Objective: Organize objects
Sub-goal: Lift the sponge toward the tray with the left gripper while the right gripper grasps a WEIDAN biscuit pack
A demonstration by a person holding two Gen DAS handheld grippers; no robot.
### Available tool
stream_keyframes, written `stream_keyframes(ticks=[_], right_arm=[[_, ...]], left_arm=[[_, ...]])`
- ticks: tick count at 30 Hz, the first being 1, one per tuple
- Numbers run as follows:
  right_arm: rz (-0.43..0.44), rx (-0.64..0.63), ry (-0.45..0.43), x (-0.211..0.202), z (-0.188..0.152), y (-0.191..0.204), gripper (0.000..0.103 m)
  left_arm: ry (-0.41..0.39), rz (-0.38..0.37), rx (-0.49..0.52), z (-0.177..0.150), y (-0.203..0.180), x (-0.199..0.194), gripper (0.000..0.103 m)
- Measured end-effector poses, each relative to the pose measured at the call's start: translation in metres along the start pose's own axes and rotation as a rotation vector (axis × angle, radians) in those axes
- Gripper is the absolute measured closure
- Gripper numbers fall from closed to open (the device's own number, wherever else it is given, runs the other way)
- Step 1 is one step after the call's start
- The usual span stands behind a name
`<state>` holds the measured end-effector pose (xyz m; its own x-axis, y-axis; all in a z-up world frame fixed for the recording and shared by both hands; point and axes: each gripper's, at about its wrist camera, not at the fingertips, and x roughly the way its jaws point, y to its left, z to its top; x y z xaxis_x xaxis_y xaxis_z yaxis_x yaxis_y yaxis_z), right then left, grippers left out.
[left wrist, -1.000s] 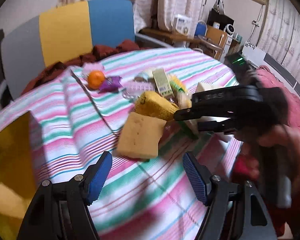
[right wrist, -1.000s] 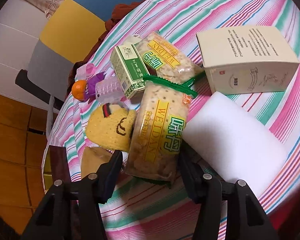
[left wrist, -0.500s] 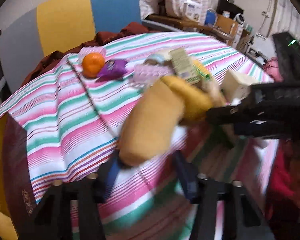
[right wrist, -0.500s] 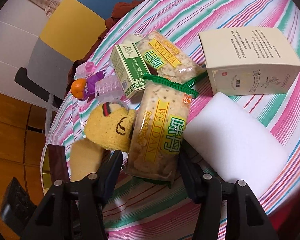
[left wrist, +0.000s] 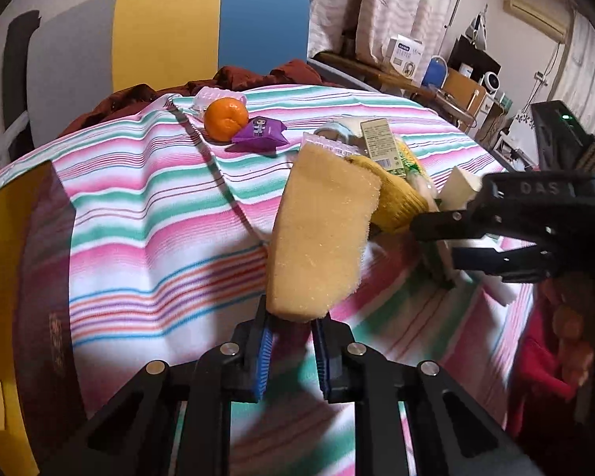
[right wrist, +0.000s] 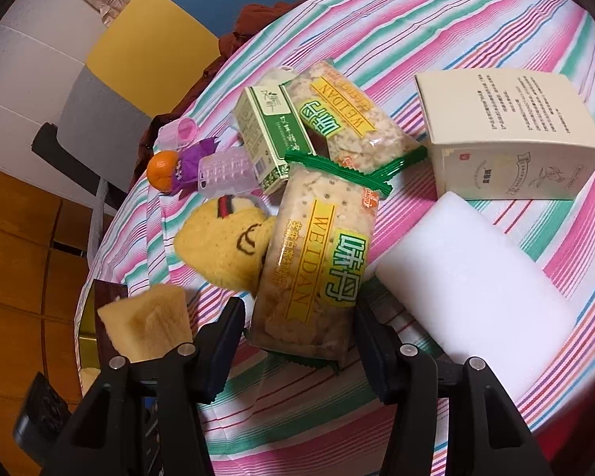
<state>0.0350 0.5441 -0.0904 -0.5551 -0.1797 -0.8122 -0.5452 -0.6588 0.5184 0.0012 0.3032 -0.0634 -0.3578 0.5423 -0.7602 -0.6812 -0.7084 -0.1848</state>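
My left gripper (left wrist: 291,351) is shut on the near edge of a tan sponge (left wrist: 321,230) and holds it tilted up above the striped tablecloth (left wrist: 150,238). The sponge also shows in the right wrist view (right wrist: 150,323) at the lower left. My right gripper (right wrist: 299,343) is open, its jaws on either side of the near end of a WEIDAN cracker packet (right wrist: 317,269). It shows in the left wrist view (left wrist: 436,234) at the right. A yellow knitted toy (right wrist: 226,244) lies left of the packet.
A second cracker packet (right wrist: 345,119), a green box (right wrist: 269,139), a cream carton (right wrist: 507,135) and a white foam block (right wrist: 468,285) lie around the packet. A tangerine (left wrist: 226,117), a purple sachet (left wrist: 261,133) and pink plastic pieces (left wrist: 218,97) lie further back. A chair (left wrist: 158,31) stands behind the table.
My left gripper moved forward, closed on the tan sponge and lifted it off the cloth. My right gripper has stayed open around the cracker packet.
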Motion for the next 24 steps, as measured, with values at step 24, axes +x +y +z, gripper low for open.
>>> stream_keyframes(ticks=[24], right_arm=[[0.032,-0.104,-0.212,-0.043,-0.001,0.021,0.05]], left_arm=[[-0.152,-0.109,-0.132,-0.034,0.039,-0.106,0.085]])
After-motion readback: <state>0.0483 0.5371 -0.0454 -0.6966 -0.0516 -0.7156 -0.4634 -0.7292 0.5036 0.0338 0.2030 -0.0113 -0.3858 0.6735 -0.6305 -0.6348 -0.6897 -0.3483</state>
